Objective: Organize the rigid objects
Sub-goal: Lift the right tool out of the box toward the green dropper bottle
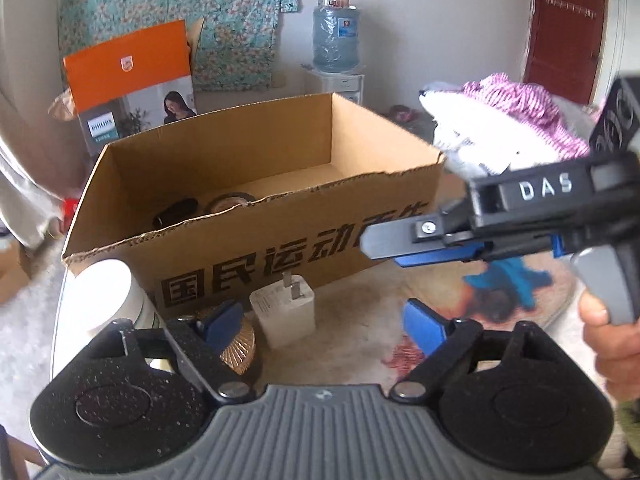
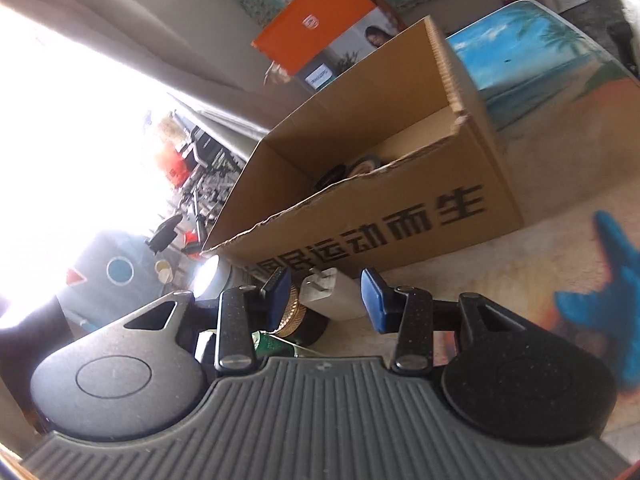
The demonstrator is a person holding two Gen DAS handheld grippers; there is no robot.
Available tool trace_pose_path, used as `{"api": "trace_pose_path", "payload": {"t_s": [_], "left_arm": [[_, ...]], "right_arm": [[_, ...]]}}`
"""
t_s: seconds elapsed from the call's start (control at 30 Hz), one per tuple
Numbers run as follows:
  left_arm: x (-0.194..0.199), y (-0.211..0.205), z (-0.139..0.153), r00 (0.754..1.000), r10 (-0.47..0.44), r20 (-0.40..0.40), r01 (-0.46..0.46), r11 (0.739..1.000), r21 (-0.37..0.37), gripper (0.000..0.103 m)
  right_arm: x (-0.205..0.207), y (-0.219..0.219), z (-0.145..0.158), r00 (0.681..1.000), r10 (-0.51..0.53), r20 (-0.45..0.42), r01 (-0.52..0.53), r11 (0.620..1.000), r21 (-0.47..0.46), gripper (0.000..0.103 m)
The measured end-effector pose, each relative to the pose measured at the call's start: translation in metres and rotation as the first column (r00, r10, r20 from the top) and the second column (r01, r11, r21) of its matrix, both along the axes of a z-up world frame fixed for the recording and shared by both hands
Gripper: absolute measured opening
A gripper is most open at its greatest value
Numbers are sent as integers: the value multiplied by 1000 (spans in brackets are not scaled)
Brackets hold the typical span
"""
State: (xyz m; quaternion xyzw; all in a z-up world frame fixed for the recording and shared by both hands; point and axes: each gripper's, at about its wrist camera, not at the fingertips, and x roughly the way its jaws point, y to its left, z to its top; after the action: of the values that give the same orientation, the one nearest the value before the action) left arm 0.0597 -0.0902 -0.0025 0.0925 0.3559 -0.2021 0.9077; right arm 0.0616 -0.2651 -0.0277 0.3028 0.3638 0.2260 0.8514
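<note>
A white USB wall charger (image 1: 285, 309) stands on the table (image 1: 360, 344) just in front of the cardboard box (image 1: 248, 184), its two metal prongs pointing up toward the box's printed front wall. Just to its left lies a black jar with a ribbed gold band (image 1: 242, 346), touching or nearly touching the charger's lower left side, and further left, at the table's left edge, sits a white round lid-like container (image 1: 106, 294). The left gripper (image 1: 324, 322) hangs low over the near part of the table with its jaws spread wide and nothing between them; the charger shows in the gap, closer to the left blue pad, which overlaps the gold-banded jar. The right gripper (image 1: 382, 250) reaches in from the table's right side, seen side-on above the surface in front of the box's right front corner; in its own camera its jaws stand wide apart and empty, with the charger (image 2: 340, 294) lying between the blue pads. The open box holds a dark oval object (image 1: 176, 210) and a round tape-like ring (image 1: 230, 202) near its front left corner. A white plush toy in a purple striped garment (image 1: 492, 128) sits past the box's right end. An orange Philips carton (image 1: 132, 80) stands behind the box, and a water dispenser bottle (image 1: 335, 38) stands further back against the wall.
</note>
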Motion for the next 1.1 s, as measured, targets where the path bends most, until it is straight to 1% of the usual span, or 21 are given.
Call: {"api": "trace_pose_path", "payload": {"t_s": [0.03, 0.13, 0.17, 0.27, 0.47, 0.57, 0.7, 0.87, 0.97, 1.1], "left_arm": [[2, -2, -3, 1000, 3, 2, -3, 1000, 12, 84], [10, -5, -9, 1000, 16, 3, -16, 999, 31, 69], [12, -5, -11, 1000, 19, 1, -19, 999, 35, 69], [16, -7, -15, 1000, 31, -4, -31, 998, 53, 68], [28, -6, -23, 997, 60, -45, -57, 997, 60, 68], [28, -5, -22, 997, 63, -41, -61, 996, 60, 68], [12, 2, -10, 1000, 26, -3, -26, 1000, 12, 67], [-25, 16, 3, 996, -29, 86, 28, 1000, 13, 68], [-41, 29, 8, 994, -14, 112, 13, 1000, 8, 68], [-49, 47, 7, 992, 41, 120, -41, 999, 4, 68]], "right_arm": [[3, 4, -1, 1000, 7, -1, -7, 1000, -2, 39], [9, 12, -7, 1000, 13, -11, -13, 1000, 15, 39], [17, 12, -8, 1000, 14, -18, -13, 1000, 21, 39], [27, 12, -18, 999, 19, -43, -17, 999, 42, 39], [40, 15, -33, 996, 36, -85, -29, 996, 81, 39], [43, 16, -37, 995, 33, -95, -24, 995, 95, 39], [37, 11, -33, 997, 22, -76, -15, 997, 82, 39], [20, 3, -23, 999, 8, -50, -5, 999, 54, 40], [10, 5, -19, 999, 17, -42, -16, 999, 45, 40], [-2, 20, -6, 997, 80, -4, -79, 997, 19, 40]]}}
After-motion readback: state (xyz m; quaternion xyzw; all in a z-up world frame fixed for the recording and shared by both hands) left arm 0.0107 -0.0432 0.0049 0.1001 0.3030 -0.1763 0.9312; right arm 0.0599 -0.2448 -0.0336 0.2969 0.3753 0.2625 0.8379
